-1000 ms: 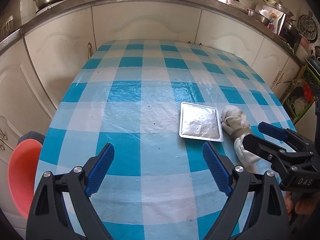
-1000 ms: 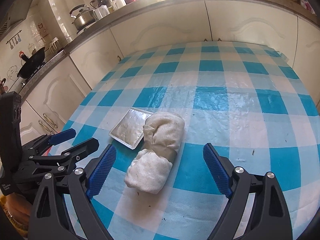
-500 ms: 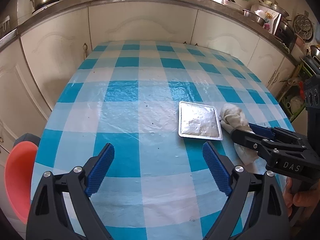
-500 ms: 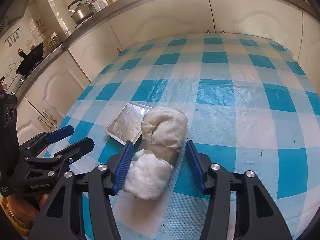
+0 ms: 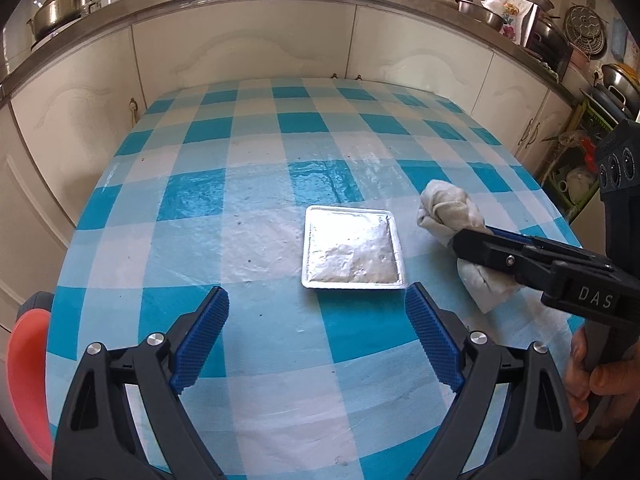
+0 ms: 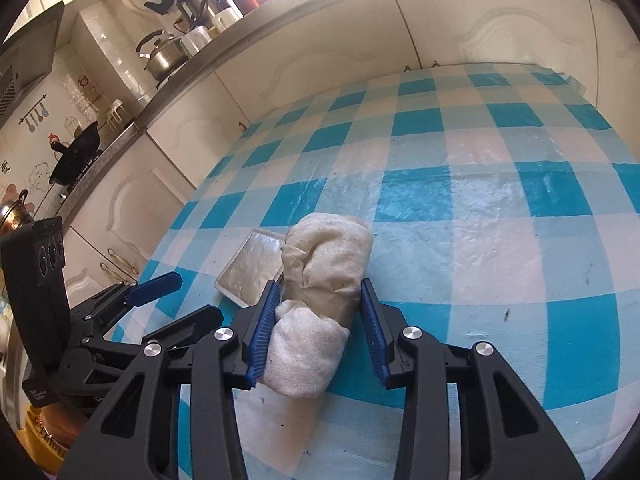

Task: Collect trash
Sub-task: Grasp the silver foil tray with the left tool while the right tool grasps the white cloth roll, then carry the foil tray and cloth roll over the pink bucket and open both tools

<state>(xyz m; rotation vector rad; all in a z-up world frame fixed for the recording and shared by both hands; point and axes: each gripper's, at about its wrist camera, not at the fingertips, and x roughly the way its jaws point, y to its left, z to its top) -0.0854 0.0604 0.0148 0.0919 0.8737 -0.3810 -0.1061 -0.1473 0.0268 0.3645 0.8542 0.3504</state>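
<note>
Closed in since a second ago: right gripper [image 6: 318,330], then spread wide around the rolled white rag [image 6: 320,300], now with blue fingers [image 6: 262,330] pinching in on its middle, left pad pressed to the cloth, right pad at its edge, jaws closing. Left gripper [image 5: 316,340] much as before, fingers spread wide, nothing between them, hanging over bare checked cloth.

Nearest in the left view: black gripper frames, cut off by the lower edge. Just past the fingertips, foil tray [image 5: 352,254] flat on the blue-and-white surface [image 5: 200,200], its contents grey and hard to make out. Beside it to the right, the rag, partly covered by the right gripper's dark arm; "DAS" readable in pale letters on that arm. Part of a hand [image 5: 596,376] on the handle at the right edge, mostly out of frame. Red bin [image 5: 24,360] at the lower left, only its rim showing.

Small label on the left gripper's body in the right view, too blurred to read.

Farther back, cream cabinets [image 5: 240,56] under a counter with a kettle [image 5: 56,12] and mugs, tops cropped.
</note>
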